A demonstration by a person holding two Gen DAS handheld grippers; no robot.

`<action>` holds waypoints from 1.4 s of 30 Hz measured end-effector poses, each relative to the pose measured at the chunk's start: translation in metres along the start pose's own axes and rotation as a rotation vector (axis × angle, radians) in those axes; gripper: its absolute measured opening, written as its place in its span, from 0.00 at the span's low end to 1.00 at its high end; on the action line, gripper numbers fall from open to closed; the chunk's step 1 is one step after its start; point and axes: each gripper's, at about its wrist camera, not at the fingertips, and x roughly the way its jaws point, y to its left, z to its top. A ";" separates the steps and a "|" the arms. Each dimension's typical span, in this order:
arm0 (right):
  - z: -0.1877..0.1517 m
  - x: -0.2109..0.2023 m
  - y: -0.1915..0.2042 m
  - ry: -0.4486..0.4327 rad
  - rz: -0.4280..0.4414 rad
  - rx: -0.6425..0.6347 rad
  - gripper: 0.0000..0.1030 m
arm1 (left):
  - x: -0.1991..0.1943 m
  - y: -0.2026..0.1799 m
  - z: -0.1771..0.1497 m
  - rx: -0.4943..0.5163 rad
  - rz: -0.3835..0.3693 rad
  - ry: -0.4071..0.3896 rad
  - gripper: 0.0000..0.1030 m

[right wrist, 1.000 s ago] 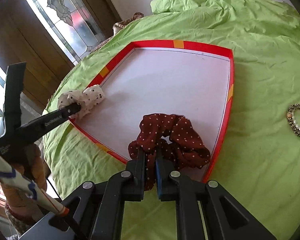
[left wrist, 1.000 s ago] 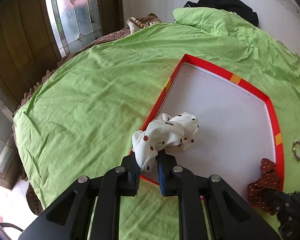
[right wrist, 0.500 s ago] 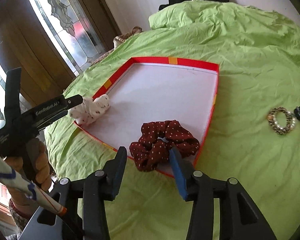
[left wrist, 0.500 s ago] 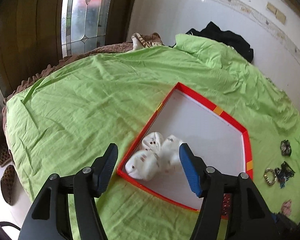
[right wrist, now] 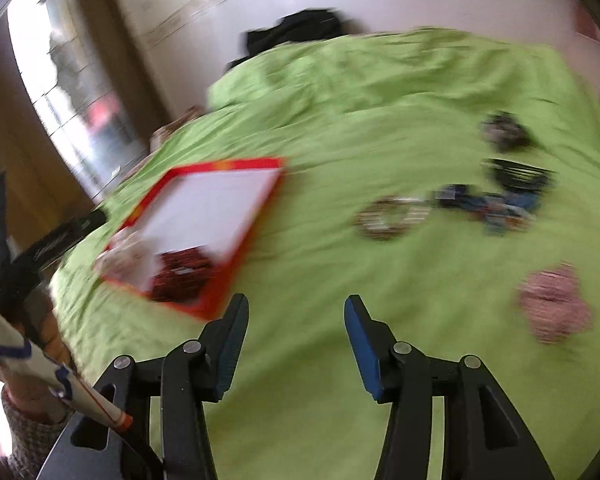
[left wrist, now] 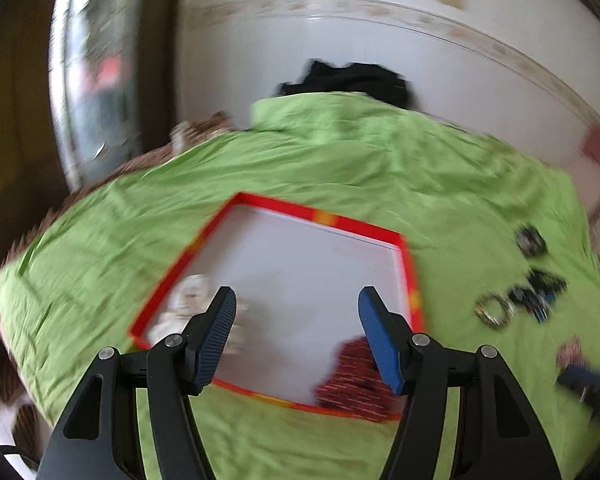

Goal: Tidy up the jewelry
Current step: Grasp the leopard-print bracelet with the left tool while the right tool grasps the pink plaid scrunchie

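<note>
On the bed (right wrist: 300, 264), both empty: left gripper (left wrist: 296, 336) and right gripper (right wrist: 296, 344) gaped wide; pink scrunchie (right wrist: 554, 306) looked soft, light; pinch its bunched edge.

Bare green bed (right wrist: 300, 280) lies ahead of my right jaws; jewelry cluster (right wrist: 488, 204) and tray (right wrist: 204, 216) flank it.

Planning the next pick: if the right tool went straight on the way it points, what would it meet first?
Probably bare green sheet: the open right tool aims between the red-rimmed tray and the pink scrunchie. Blur leaves depth unclear.
</note>
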 end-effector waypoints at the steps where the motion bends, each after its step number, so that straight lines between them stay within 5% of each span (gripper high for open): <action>1: 0.000 -0.006 -0.018 -0.010 -0.027 0.026 0.53 | -0.002 -0.015 -0.003 0.038 -0.018 -0.004 0.61; 9: 0.004 -0.039 -0.130 -0.098 -0.189 0.175 0.53 | 0.010 -0.103 -0.015 0.193 -0.212 0.123 0.61; 14: 0.005 -0.039 -0.172 -0.106 -0.158 0.254 0.53 | 0.034 -0.151 -0.016 0.253 -0.310 0.190 0.61; 25: 0.000 -0.012 -0.195 -0.039 -0.137 0.264 0.60 | 0.128 -0.233 -0.008 0.240 -0.429 0.354 0.57; 33: -0.007 0.013 -0.202 0.032 -0.151 0.271 0.63 | 0.176 -0.248 -0.004 0.189 -0.455 0.453 0.57; 35: -0.008 0.017 -0.200 0.039 -0.164 0.259 0.63 | 0.182 -0.249 -0.005 0.186 -0.458 0.467 0.52; 37: -0.009 0.021 -0.199 0.043 -0.176 0.251 0.63 | 0.186 -0.251 -0.008 0.196 -0.456 0.487 0.34; 40: -0.009 0.024 -0.199 0.047 -0.194 0.243 0.63 | 0.189 -0.254 -0.011 0.207 -0.452 0.495 0.23; 42: -0.010 0.026 -0.198 0.050 -0.209 0.233 0.51 | 0.190 -0.255 -0.012 0.203 -0.446 0.491 0.11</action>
